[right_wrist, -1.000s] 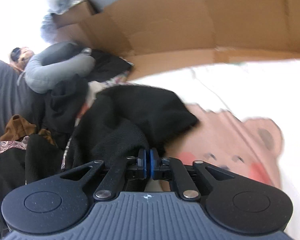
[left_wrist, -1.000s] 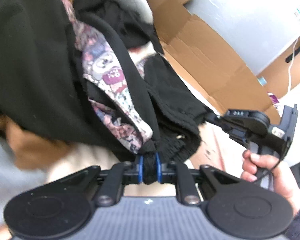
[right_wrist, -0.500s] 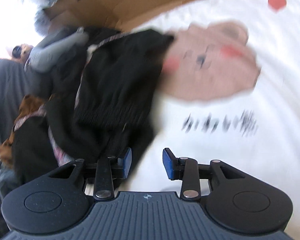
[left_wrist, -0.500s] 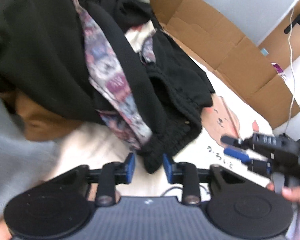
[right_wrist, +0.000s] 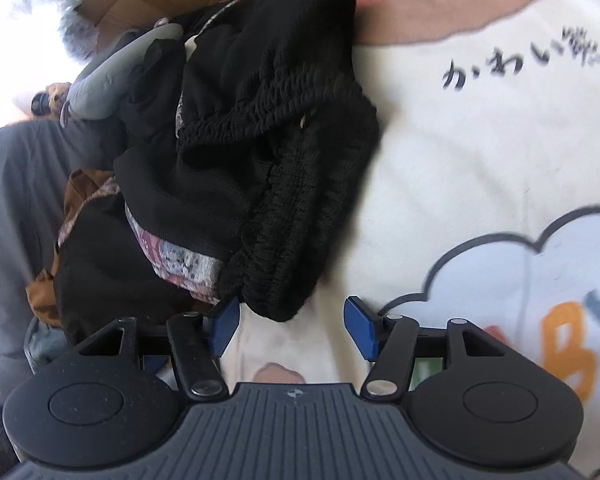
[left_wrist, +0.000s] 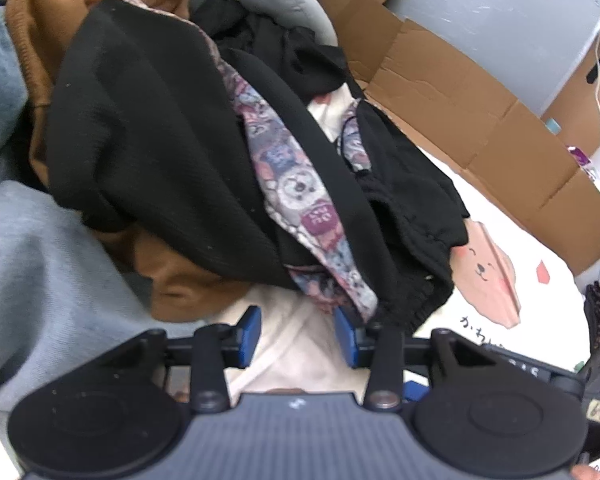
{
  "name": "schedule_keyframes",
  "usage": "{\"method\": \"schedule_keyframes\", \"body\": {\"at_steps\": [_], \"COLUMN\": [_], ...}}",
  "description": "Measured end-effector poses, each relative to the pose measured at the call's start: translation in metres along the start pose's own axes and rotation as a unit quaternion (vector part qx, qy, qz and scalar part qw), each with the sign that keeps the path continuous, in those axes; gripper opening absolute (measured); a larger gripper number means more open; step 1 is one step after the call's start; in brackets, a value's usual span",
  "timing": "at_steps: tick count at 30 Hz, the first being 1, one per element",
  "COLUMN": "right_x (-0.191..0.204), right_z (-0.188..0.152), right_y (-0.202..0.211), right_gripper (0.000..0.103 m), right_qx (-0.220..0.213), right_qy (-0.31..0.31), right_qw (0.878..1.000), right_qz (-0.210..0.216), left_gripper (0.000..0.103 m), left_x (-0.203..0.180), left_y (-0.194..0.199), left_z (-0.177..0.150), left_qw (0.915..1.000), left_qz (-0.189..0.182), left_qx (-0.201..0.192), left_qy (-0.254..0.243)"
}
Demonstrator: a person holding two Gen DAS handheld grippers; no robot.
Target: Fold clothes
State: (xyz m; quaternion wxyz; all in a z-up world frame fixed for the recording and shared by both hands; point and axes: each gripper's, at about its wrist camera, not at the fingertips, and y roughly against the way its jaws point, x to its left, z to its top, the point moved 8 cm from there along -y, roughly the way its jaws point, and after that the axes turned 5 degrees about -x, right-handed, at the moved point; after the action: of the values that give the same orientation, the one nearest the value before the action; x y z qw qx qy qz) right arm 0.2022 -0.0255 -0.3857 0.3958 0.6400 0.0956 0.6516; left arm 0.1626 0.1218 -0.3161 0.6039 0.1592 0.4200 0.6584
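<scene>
In the left wrist view, our left hand-held gripper (left_wrist: 297, 336) stands open and holds nothing. The black garment (left_wrist: 412, 216) lies crumpled just ahead and to its right, its gathered hem beside the right finger, on a heap of clothes (left_wrist: 140, 132) over a white printed sheet (left_wrist: 540, 300).

In the right wrist view, our right hand-held gripper (right_wrist: 291, 330) is open and empty too. The black garment (right_wrist: 284, 160) stretches away up-left, its ribbed hem just ahead between the fingertips, so this gripper seems nearer.

grippers: 2 | black garments (left_wrist: 148, 132): 3+ | brown garment (left_wrist: 180, 284): 1 | patterned garment (left_wrist: 296, 184): 1 | cardboard boxes (left_wrist: 452, 108): 2 | printed sheet (right_wrist: 480, 152): 1
</scene>
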Motion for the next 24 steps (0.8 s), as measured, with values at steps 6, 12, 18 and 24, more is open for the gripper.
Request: {"method": "schedule_keyframes", "body": {"at_steps": [6, 12, 18, 24], "right_x": [0.004, 0.015, 0.007, -0.002], "right_z": [0.001, 0.007, 0.011, 0.026], "right_y": [-0.021, -0.032, -0.023, 0.016], "right_gripper": [0.069, 0.06, 0.013, 0.01], "right_qx": [-0.007, -0.022, -0.021, -0.035], "right_qy": [-0.031, -0.025, -0.038, -0.011], "right_qw": [0.999, 0.999, 0.998, 0.999], "right_qz": [0.014, 0.032, 0.036, 0.008], "left_gripper": [0.043, 0.043, 0.044, 0.045], "left_x": [0.008, 0.007, -0.001, -0.011], "left_y": [0.001, 0.004, 0.006, 0.007], "left_z": [0.001, 0.009, 0.021, 0.033], "left_qw": [1.0, 0.9999, 0.9993, 0.998], "left_qz": [0.01, 0.014, 0.017, 0.019], "left_qx": [0.0, -0.003, -0.009, -0.017], "left_qy": [-0.002, -0.009, -0.032, -0.058]}}
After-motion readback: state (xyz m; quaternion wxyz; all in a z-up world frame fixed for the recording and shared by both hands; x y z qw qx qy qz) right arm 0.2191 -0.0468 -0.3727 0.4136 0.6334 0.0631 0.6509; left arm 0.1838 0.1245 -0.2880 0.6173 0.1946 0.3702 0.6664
